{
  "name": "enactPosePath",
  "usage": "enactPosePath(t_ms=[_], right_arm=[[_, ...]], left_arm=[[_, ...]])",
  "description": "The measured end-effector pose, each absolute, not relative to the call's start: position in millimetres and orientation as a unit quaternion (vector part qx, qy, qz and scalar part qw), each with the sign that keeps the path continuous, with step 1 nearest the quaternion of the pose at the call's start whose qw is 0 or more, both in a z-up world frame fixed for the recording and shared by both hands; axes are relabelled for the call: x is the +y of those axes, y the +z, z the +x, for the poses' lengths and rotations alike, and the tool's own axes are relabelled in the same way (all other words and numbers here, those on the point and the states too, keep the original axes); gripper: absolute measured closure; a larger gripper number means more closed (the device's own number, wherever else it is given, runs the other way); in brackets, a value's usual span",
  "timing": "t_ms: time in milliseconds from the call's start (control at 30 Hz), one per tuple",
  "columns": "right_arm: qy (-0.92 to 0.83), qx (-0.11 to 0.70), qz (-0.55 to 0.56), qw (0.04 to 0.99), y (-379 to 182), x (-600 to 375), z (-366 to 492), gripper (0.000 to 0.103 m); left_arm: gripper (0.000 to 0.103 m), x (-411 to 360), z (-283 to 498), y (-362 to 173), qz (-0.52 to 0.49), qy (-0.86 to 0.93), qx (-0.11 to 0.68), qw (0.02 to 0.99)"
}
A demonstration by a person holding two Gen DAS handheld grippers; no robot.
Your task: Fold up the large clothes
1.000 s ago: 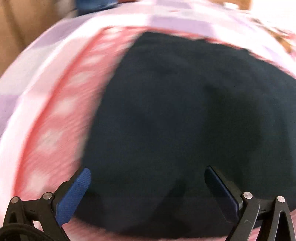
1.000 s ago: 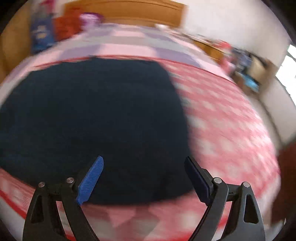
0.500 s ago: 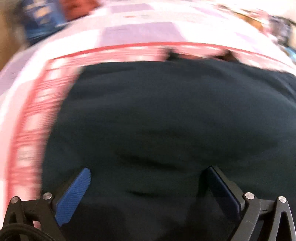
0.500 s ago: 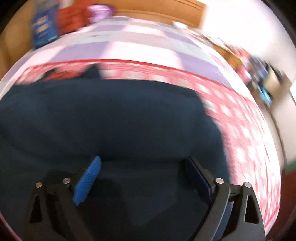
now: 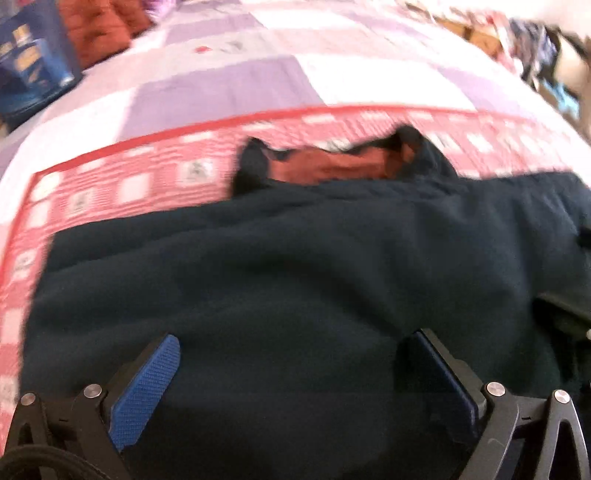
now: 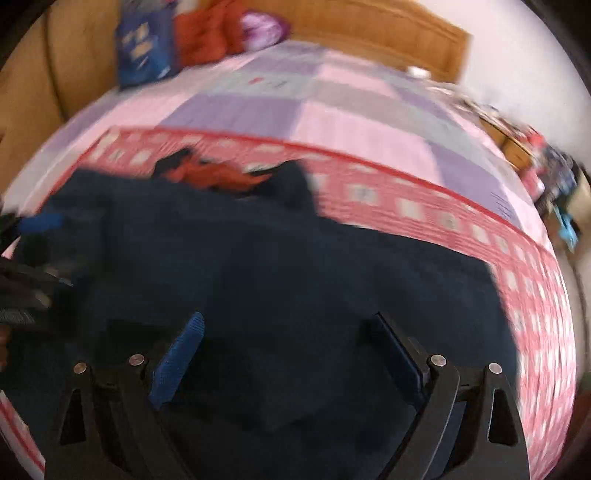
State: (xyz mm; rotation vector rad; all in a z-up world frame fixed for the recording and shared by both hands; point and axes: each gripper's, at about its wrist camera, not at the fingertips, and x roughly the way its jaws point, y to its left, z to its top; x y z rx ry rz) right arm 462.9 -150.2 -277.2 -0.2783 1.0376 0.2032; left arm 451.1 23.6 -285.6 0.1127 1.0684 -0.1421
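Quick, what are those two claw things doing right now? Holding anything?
Left gripper: open, holding nothing, over the dark garment.
Right gripper: open, holding nothing, over the same garment.

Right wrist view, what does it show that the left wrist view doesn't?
Only the right view shows the wooden headboard, a purple bundle and the left hand-held gripper at its edge. Only the left view shows nothing distinct. Both share the dark garment, its orange lining, the checked bedspread and a blue box.
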Motion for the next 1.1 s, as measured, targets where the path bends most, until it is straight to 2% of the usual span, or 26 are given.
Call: enactPosePath(t_ms=[133,267,333,433,500,667,900,1100], right_arm=[[0.027,0.518,-0.081,0.851,-291,-216,510,0.008],[-0.069,0.546,-0.008,0.835,-293,-319,525,0.008],[-0.112,0.549,-0.023,0.828,-290,-353,512,0.009],[-0.143,0.539,0.016,0.83,-281,-397,487,0.009],[-0.137,0.532,0.027,0.835,-278,-411,469,0.009],[-0.128,0.51,0.006,0.851,-273,-411,423,0.009],[-0.124,0.496,0.032,0.859,-278,-412,354,0.009],[-0.089,0.503,-0.017,0.86,-267,-361,275,0.009]], left_arm=[[0.0,39,469,-293,0.069,-0.058,0.516,0.852],[0.0,102,484,-296,0.046,0.033,0.525,0.849],[0.0,126,479,-296,0.043,0.058,0.527,0.847],[0.002,157,465,-296,0.024,0.051,0.526,0.848],[0.001,165,454,-292,0.069,0.099,0.513,0.85],[0.001,214,414,-286,-0.027,0.144,0.511,0.847],[0.001,191,326,-258,0.002,0.134,0.48,0.867],[0.001,114,231,-258,-0.012,0.091,0.523,0.847]])
